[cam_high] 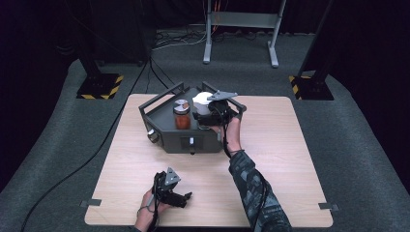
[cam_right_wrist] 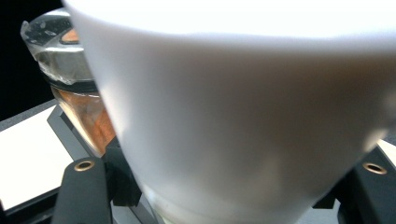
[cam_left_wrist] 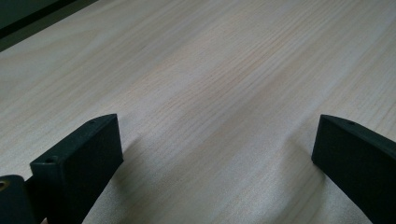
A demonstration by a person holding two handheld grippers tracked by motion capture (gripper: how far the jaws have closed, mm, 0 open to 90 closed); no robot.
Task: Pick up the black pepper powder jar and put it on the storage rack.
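Observation:
A black tray stands at the back middle of the wooden table. In it are a glass jar of orange-red contents with a metal lid and, just to its right, a white cup. My right gripper reaches into the tray from the front. In the right gripper view its jaws press both sides of the white cup near the base, with the jar behind at the left. My left gripper lies near the table's front edge, open, with bare wood between its fingers.
The tray has raised rails at its left and back sides and a knob on the front left corner. Bare table lies on both sides of the tray and in front of it. Stand legs and cables lie on the floor beyond.

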